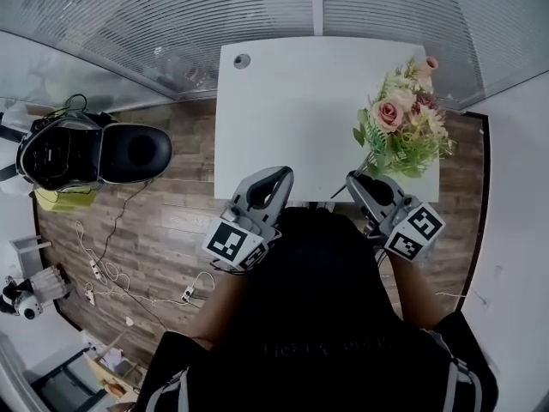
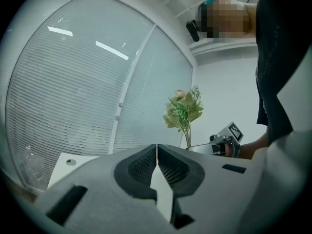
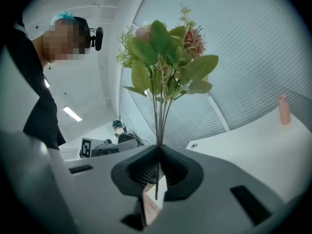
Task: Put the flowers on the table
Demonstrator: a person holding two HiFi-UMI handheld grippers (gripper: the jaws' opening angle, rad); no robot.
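A bunch of artificial flowers (image 1: 400,127) with pink blooms and green leaves hangs over the right side of the white table (image 1: 292,101). My right gripper (image 1: 358,180) is shut on its thin stems near the table's front edge. In the right gripper view the flowers (image 3: 163,57) stand upright above the jaws, stems (image 3: 158,126) pinched between them. My left gripper (image 1: 276,177) is shut and holds nothing, at the table's front edge left of the right one. The left gripper view shows the flowers (image 2: 184,112) and the right gripper (image 2: 225,141) off to the right.
A small pink object (image 1: 426,63) stands at the table's far right corner, behind the flowers. A cable hole (image 1: 242,60) sits in the far left corner. A black office chair (image 1: 94,151) is on the wooden floor to the left, with cables nearby. Blinds cover the glass wall behind.
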